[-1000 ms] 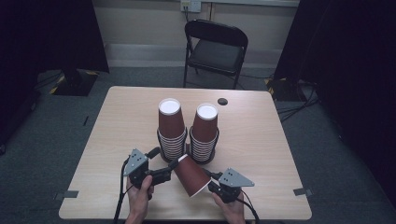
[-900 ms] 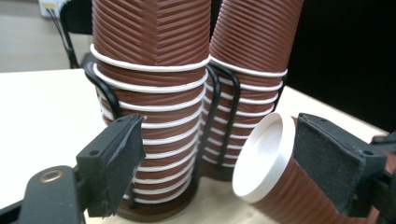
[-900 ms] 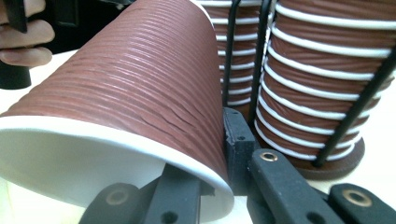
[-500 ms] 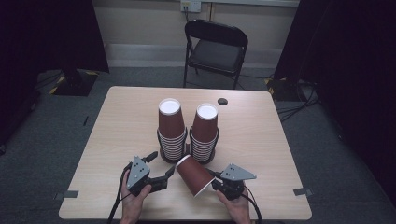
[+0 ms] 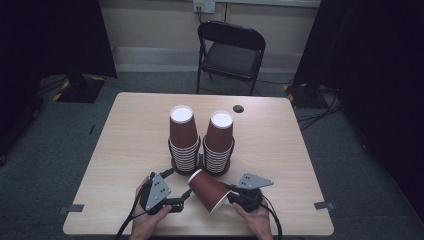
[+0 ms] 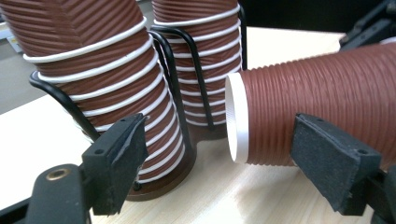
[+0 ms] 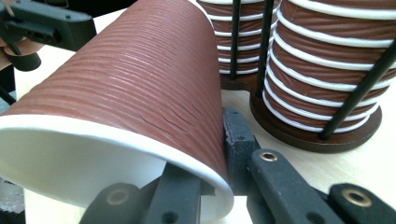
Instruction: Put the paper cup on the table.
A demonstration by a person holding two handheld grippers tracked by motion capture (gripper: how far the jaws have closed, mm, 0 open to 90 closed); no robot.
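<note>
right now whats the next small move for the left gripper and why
Probably ease the left gripper forward around the base of the loose cup and close on it. Its jaws, which just opened a little, stand apart with nothing pinched, while the right gripper clamps the cup's rim wall.

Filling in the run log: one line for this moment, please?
right gripper: shut on cup wall | left gripper: open, jaws just reopening beside cup base | stacks: in holder

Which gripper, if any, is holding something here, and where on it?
The right gripper pinches the loose brown cup by its open rim, one jaw inside and one outside. The left gripper holds nothing; its jaws have just been opening beside the cup's base.
</note>
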